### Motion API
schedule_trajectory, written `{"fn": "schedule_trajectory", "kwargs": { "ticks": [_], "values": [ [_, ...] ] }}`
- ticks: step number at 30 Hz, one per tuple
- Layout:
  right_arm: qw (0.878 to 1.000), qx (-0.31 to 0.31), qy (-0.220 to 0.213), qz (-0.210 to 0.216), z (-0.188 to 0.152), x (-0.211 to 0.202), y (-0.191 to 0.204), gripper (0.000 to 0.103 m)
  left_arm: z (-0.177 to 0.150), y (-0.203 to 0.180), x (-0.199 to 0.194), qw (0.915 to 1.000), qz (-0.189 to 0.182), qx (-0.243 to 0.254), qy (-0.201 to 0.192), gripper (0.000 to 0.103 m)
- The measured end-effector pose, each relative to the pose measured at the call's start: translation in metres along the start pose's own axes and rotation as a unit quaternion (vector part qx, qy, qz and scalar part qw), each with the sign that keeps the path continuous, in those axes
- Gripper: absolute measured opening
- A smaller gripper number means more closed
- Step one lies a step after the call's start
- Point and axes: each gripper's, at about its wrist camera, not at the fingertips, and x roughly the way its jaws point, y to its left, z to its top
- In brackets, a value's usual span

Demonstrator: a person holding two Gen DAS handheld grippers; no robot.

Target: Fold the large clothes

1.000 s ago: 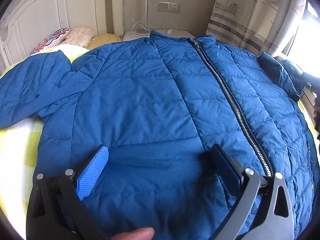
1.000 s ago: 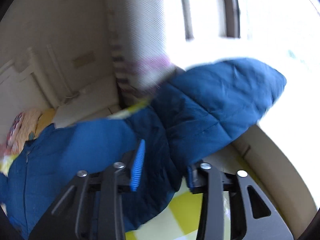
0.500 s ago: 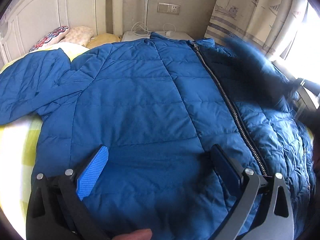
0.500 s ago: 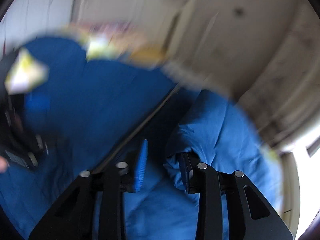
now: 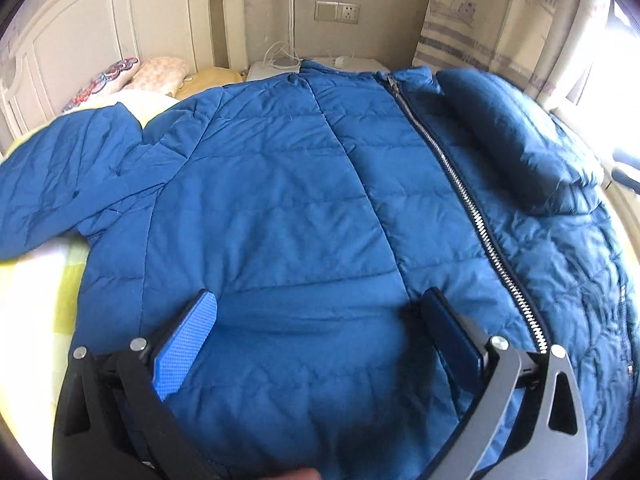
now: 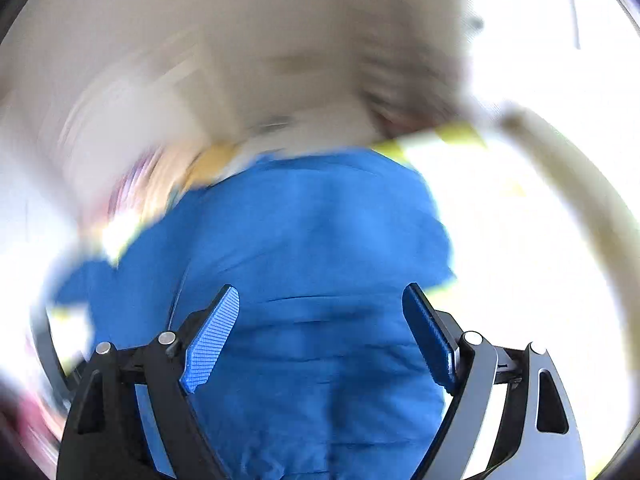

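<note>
A large blue quilted jacket (image 5: 280, 200) lies front-up on the bed, zipper (image 5: 472, 208) closed. Its right sleeve (image 5: 516, 144) is folded in and rests on the chest beside the zipper. Its left sleeve (image 5: 60, 176) lies spread out to the left. My left gripper (image 5: 320, 320) is open, its blue pads wide apart over the jacket's lower hem. My right gripper (image 6: 320, 320) is open and empty above the blue fabric (image 6: 312, 240); this view is heavily blurred.
The bed has a yellow-and-white checked sheet (image 5: 36, 288). Pillows (image 5: 132, 76) lie by the white headboard (image 5: 100, 20). A white nightstand (image 5: 288, 68) with cables stands behind the collar. A curtain (image 5: 500, 20) and bright window are on the right.
The right gripper swung the right sleeve over onto the jacket's chest, then opened and let it go. The left gripper stayed in place, open.
</note>
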Motion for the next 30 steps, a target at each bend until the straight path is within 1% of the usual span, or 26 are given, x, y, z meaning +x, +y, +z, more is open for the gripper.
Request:
{"fn": "schedule_trajectory", "kwargs": {
  "ticks": [1, 2, 4, 5, 6, 7, 8, 9, 10, 11, 12, 13, 14, 15, 16, 17, 19, 20, 21, 22, 23, 24, 26, 28, 29, 30],
  "values": [
    [0.997, 0.074, 0.018, 0.020, 0.005, 0.010, -0.032, 0.080, 0.000, -0.001, 0.000, 1.0000, 0.003, 0.002, 0.001, 0.101],
    [0.994, 0.103, 0.021, 0.035, 0.005, 0.015, -0.047, 0.080, 0.000, -0.001, 0.000, 1.0000, 0.003, 0.002, 0.001, 0.101],
    [0.986, 0.151, 0.016, 0.071, 0.008, 0.030, -0.070, 0.078, 0.001, -0.002, 0.001, 1.0000, 0.004, 0.003, 0.001, 0.101],
    [0.981, 0.169, 0.008, 0.091, 0.013, 0.036, -0.078, 0.075, 0.000, -0.002, 0.001, 1.0000, 0.004, 0.003, 0.001, 0.101],
    [0.979, 0.176, 0.000, 0.099, 0.014, 0.038, -0.077, 0.071, 0.000, -0.002, 0.001, 1.0000, 0.006, 0.004, 0.002, 0.101],
    [0.980, 0.170, -0.014, 0.103, 0.023, 0.040, -0.075, 0.068, 0.000, -0.002, 0.001, 1.0000, 0.005, 0.004, 0.001, 0.101],
    [0.982, 0.156, -0.021, 0.100, 0.024, 0.040, -0.070, 0.057, 0.000, -0.001, 0.001, 1.0000, 0.004, 0.002, 0.001, 0.101],
    [0.987, 0.129, -0.027, 0.096, 0.029, 0.038, -0.057, 0.032, -0.001, 0.000, 0.000, 1.0000, 0.002, 0.001, 0.000, 0.101],
    [0.989, 0.109, -0.034, 0.095, 0.029, 0.035, -0.040, 0.029, -0.001, 0.000, 0.000, 1.0000, 0.001, 0.000, 0.000, 0.101],
    [0.992, 0.076, -0.053, 0.087, 0.035, 0.027, -0.020, 0.025, -0.001, 0.001, 0.000, 1.0000, 0.000, 0.000, 0.000, 0.101],
    [0.993, 0.039, -0.070, 0.087, 0.041, 0.022, 0.001, 0.022, -0.001, 0.001, 0.000, 1.0000, -0.001, -0.001, -0.001, 0.101],
    [0.992, -0.010, -0.088, 0.092, 0.046, 0.013, 0.032, 0.022, -0.001, 0.003, -0.002, 1.0000, -0.005, -0.005, -0.003, 0.101],
    [0.990, -0.040, -0.096, 0.097, 0.042, 0.008, 0.053, 0.022, -0.001, 0.005, -0.002, 0.9999, -0.010, -0.008, -0.004, 0.101],
    [0.986, -0.082, -0.098, 0.106, 0.042, 0.004, 0.083, 0.022, -0.001, 0.009, -0.004, 0.9996, -0.021, -0.017, -0.008, 0.101],
    [0.983, -0.113, -0.093, 0.115, 0.038, 0.005, 0.104, 0.023, -0.001, 0.012, -0.006, 0.9992, -0.029, -0.025, -0.012, 0.101],
    [0.973, -0.165, -0.074, 0.142, 0.032, 0.009, 0.140, 0.028, -0.001, 0.018, -0.008, 0.9983, -0.041, -0.039, -0.017, 0.101],
    [0.956, -0.220, -0.020, 0.196, 0.018, 0.019, 0.180, 0.036, -0.001, 0.025, -0.010, 0.9961, -0.064, -0.056, -0.023, 0.101],
    [0.941, -0.246, 0.023, 0.230, 0.013, 0.032, 0.201, 0.072, -0.002, 0.029, -0.011, 0.9949, -0.074, -0.064, -0.026, 0.101],
    [0.936, -0.264, 0.037, 0.231, 0.007, 0.038, 0.213, 0.090, -0.002, 0.030, -0.011, 0.9941, -0.080, -0.068, -0.028, 0.101],
    [0.933, -0.280, 0.034, 0.224, 0.003, 0.038, 0.220, 0.090, -0.002, 0.032, -0.012, 0.9930, -0.087, -0.074, -0.030, 0.101],
    [0.928, -0.307, 0.022, 0.207, 0.000, 0.038, 0.223, 0.090, -0.003, 0.033, -0.012, 0.9923, -0.091, -0.077, -0.032, 0.101],
    [0.927, -0.321, 0.004, 0.191, -0.001, 0.034, 0.220, 0.088, -0.003, 0.034, -0.012, 0.9917, -0.095, -0.080, -0.033, 0.101],
    [0.935, -0.316, -0.032, 0.158, -0.002, 0.016, 0.196, 0.087, -0.003, 0.035, -0.013, 0.9907, -0.101, -0.084, -0.035, 0.101],
    [0.947, -0.301, -0.065, 0.088, 0.010, 0.011, 0.164, 0.087, -0.002, 0.036, -0.012, 0.9907, -0.101, -0.084, -0.034, 0.101],
    [0.951, -0.296, -0.084, 0.028, 0.018, 0.013, 0.140, 0.087, -0.001, 0.037, -0.011, 0.9906, -0.102, -0.085, -0.034, 0.101],
    [0.953, -0.291, -0.089, -0.016, 0.020, 0.019, 0.117, 0.086, -0.001, 0.037, -0.011, 0.9902, -0.103, -0.087, -0.035, 0.101]
  ]
}}
